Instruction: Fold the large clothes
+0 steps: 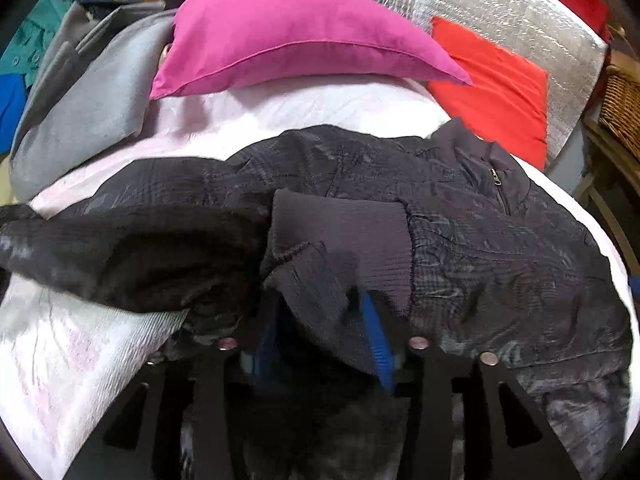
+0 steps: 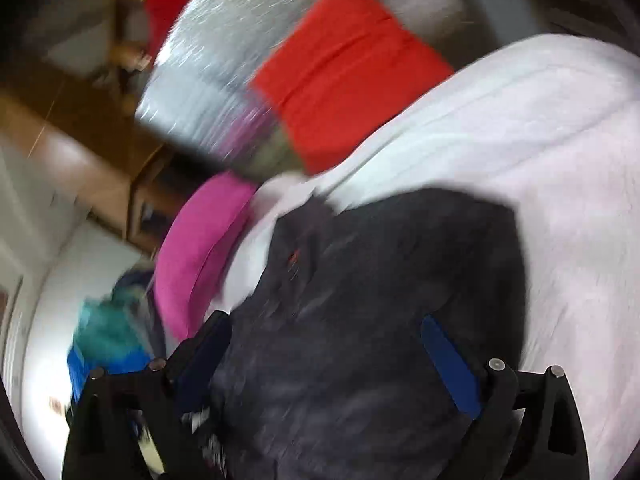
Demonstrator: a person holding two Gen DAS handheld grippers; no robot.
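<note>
Dark jacket (image 1: 460, 220) lies on the near bed (image 1: 320, 104). Left gripper (image 1: 320, 320) pinches its ribbed cuff (image 1: 340, 232); right gripper (image 2: 332, 344) hangs wide above it. Risk: the shallow pinch slipping mid-fold, dropping the sleeve.

The jacket (image 1: 460, 216) is black with a faint grey check pattern, and its ribbed cuff (image 1: 344, 232) is plain dark grey. The bed cover (image 1: 304, 108) is pale pink, almost white. The pillow (image 1: 288, 28) is magenta. The cushion (image 1: 496, 88) is bright red. The quilted sheet (image 1: 508, 4) is silver. The left gripper (image 1: 320, 332) has blue pads on black arms.
</note>
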